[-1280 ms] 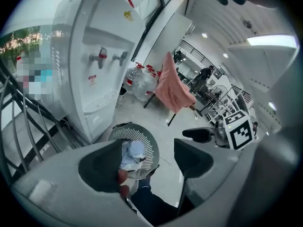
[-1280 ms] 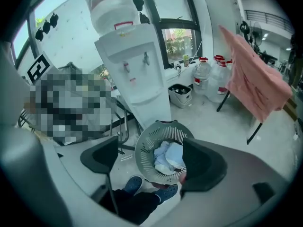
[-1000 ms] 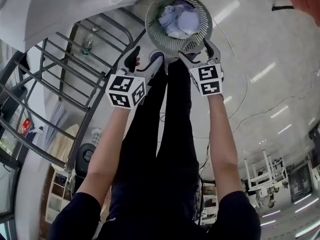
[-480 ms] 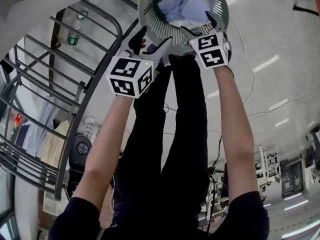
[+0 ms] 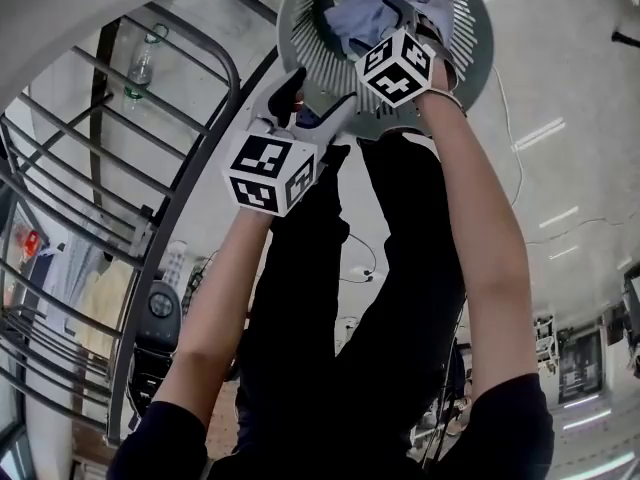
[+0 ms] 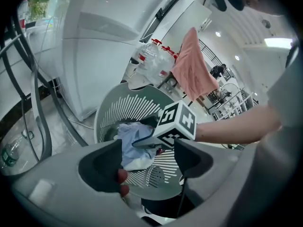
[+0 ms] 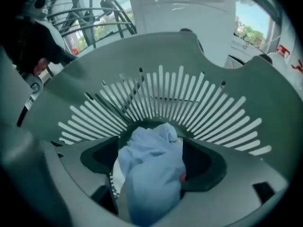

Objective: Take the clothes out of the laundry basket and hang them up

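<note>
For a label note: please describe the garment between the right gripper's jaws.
Look into the round grey slatted laundry basket. Between the open jaws of the right gripper bulges a crumpled garment. It is light blue, unlike the white cloth beside it.
</note>
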`<state>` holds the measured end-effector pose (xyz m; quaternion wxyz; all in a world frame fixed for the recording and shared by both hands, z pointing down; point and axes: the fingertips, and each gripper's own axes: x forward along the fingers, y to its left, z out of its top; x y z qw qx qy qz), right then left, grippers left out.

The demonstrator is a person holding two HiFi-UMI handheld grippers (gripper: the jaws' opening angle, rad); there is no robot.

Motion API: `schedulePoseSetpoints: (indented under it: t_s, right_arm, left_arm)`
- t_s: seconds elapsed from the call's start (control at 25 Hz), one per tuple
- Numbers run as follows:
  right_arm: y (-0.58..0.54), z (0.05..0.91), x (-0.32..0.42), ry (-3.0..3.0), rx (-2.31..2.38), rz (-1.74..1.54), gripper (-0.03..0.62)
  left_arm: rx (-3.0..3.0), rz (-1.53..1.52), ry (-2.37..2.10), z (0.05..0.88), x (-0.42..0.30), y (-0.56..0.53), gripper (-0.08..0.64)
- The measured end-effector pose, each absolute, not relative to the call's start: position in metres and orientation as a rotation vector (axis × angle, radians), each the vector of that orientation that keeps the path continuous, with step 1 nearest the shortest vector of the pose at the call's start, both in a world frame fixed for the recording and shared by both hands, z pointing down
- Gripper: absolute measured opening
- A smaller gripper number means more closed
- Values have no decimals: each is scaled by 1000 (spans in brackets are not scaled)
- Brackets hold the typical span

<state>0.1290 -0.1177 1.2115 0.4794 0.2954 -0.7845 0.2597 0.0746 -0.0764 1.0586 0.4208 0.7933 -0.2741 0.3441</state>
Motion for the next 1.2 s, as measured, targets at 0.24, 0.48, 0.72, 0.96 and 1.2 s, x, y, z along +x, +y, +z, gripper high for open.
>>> schedulePoseSetpoints:
  t_s: [0.24,0.48,0.72,0.96,1.2]
  right_arm:
    - [-97,1239,178,-1630,672,463,420]
    - [-92,1216,217,-1543,853,550,34]
    - [-111,1144,214,-1740,1156,719,32]
    - [-108,1042,233,-1988,1396,751,31]
    - [-94,946,217,-2185,1365,675,31]
  left_arm:
    - [1971,832,-717,1066,67,-81,345]
    - [1952,837,-700,1058,68,-67,345]
    - [1945,831,-694,1040,71,-69,345]
    - [1976,821,-680,994,77,-78,345]
    - [2029,837,-620,942,81,-80,345]
